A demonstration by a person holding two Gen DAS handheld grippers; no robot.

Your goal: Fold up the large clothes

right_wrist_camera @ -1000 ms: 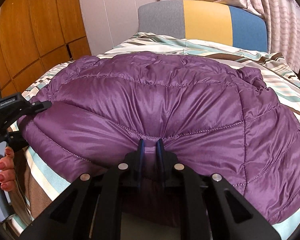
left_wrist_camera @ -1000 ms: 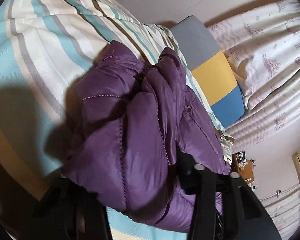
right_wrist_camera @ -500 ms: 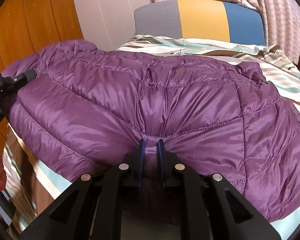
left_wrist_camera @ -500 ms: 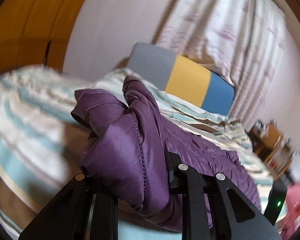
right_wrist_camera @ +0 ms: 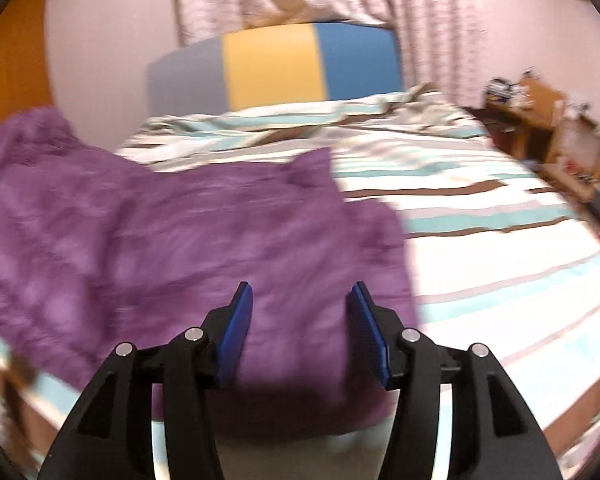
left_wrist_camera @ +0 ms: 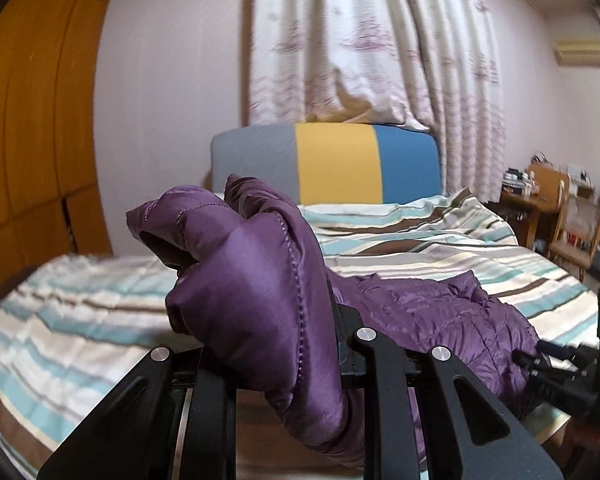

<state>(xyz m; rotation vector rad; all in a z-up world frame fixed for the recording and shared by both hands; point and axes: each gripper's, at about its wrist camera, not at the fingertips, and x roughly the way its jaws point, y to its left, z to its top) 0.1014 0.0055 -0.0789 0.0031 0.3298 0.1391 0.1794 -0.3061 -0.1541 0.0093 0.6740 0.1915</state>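
The left gripper (left_wrist_camera: pixel 276 344) is clenching a bunched fold of the purple puffer jacket (left_wrist_camera: pixel 256 292), holding it raised above the striped bed (left_wrist_camera: pixel 440 248). The rest of the jacket is lying spread on the bedcover toward the near edge. The right gripper (right_wrist_camera: pixel 300 320) is hovering over the jacket with its blue-padded fingers (right_wrist_camera: pixel 236 320) spread apart, grasping nothing. A grey, yellow and blue headboard (left_wrist_camera: pixel 332 164) is standing behind the bed.

Probably a home bedroom: striped bed (left_wrist_camera: pixel 420 248), curtains (left_wrist_camera: pixel 372 40).
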